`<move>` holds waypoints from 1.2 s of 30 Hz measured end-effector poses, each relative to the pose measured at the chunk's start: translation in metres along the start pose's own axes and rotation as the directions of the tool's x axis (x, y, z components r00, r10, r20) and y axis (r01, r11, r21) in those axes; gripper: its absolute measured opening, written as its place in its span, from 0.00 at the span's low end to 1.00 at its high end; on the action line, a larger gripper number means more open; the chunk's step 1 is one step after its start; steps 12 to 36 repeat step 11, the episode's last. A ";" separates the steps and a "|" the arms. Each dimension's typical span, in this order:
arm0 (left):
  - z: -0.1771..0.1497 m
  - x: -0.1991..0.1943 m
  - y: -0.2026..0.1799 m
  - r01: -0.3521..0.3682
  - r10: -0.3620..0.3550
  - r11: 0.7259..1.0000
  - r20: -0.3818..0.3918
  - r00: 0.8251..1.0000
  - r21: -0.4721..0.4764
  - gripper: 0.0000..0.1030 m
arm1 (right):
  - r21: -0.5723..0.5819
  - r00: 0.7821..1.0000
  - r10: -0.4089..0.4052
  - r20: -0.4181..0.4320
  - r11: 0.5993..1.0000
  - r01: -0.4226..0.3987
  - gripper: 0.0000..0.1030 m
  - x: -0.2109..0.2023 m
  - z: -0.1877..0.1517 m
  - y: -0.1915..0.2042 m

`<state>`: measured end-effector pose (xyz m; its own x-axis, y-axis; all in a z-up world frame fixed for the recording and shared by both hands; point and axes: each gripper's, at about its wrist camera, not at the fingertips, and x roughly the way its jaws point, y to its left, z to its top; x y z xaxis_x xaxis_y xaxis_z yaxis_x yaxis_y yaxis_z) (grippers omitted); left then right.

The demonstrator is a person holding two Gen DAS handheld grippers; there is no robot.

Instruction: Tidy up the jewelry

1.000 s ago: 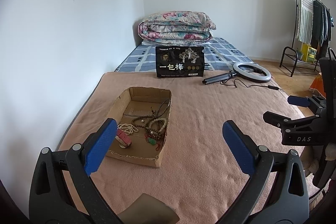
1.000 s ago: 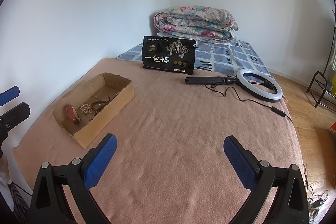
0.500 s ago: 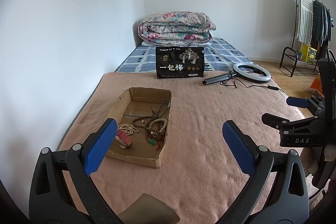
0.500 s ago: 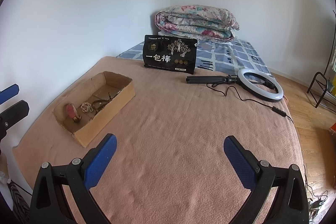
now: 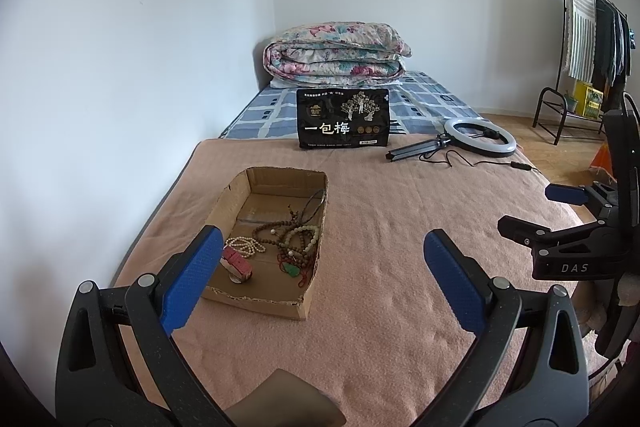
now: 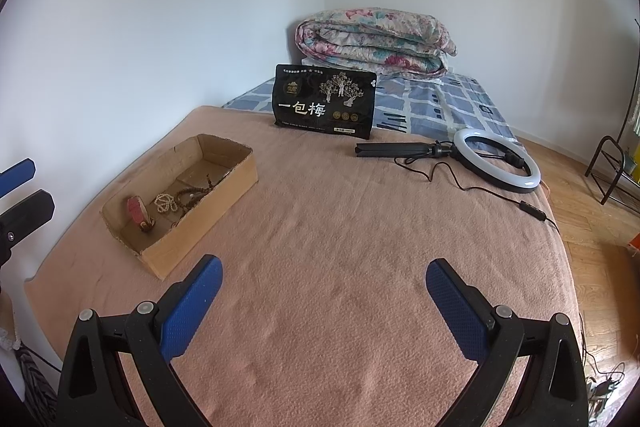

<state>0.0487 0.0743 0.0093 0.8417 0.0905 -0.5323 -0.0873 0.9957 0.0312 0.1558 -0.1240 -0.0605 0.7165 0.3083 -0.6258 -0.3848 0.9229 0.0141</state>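
Not much has shifted since a sec ago: both grippers sit a touch further back, so the ring light (image 5: 480, 137) and black snack bag (image 5: 343, 119) look slightly farther off, box in the same spot. Left gripper (image 5: 320, 275) hovers over the pink blanket (image 5: 380, 227), jaws wide, nothing between them. Right gripper (image 6: 323, 289) is likewise spread wide & empty above bare blanket. The cardboard box (image 5: 236, 297) lies on the blanket's left side, near the wall, just ahead of the left gripper's left finger. Inside it: a white bead strand (image 5: 244, 247), brown bead strings (image 5: 294, 237) tangled w/ a green pendant (image 5: 291, 269), plus a small red piece (image 5: 237, 261). Folded floral quilt (image 5: 336, 53) at the bed's far end.
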 end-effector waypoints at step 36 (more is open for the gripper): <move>0.004 0.000 0.003 -0.013 0.013 1.000 0.013 1.000 -0.004 0.99 | -0.005 1.000 0.002 -0.004 1.000 -0.002 1.00 0.001 -0.003 0.001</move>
